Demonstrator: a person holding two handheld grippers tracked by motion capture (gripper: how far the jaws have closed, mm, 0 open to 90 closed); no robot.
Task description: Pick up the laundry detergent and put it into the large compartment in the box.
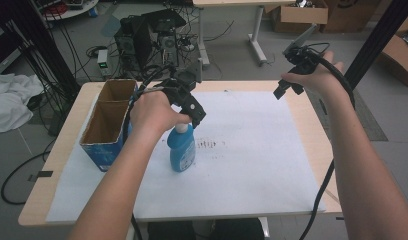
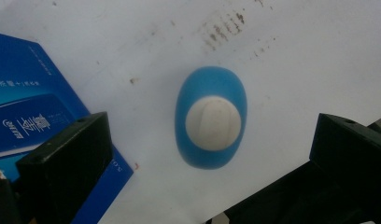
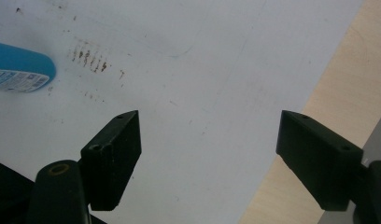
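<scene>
Our left gripper [image 2: 212, 140] hovers above the blue bottle [image 2: 211, 122], fingers apart; we should lower straight, centring its white cap [image 2: 213, 122] before closing. Our right gripper [image 3: 207, 158] waits, fingers apart, over the tabletop [image 3: 338, 93].

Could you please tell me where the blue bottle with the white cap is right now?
In the high view the blue bottle stands upright on the white sheet, left of centre, just right of the open cardboard box, directly beneath the open left gripper.

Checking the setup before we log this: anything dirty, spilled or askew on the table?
Only one thing: brown smudge marks stain the white paper sheet just right of the upright blue bottle. They look like dried streaks, not a fresh spill. The bottle and the open blue box stand squarely.
</scene>
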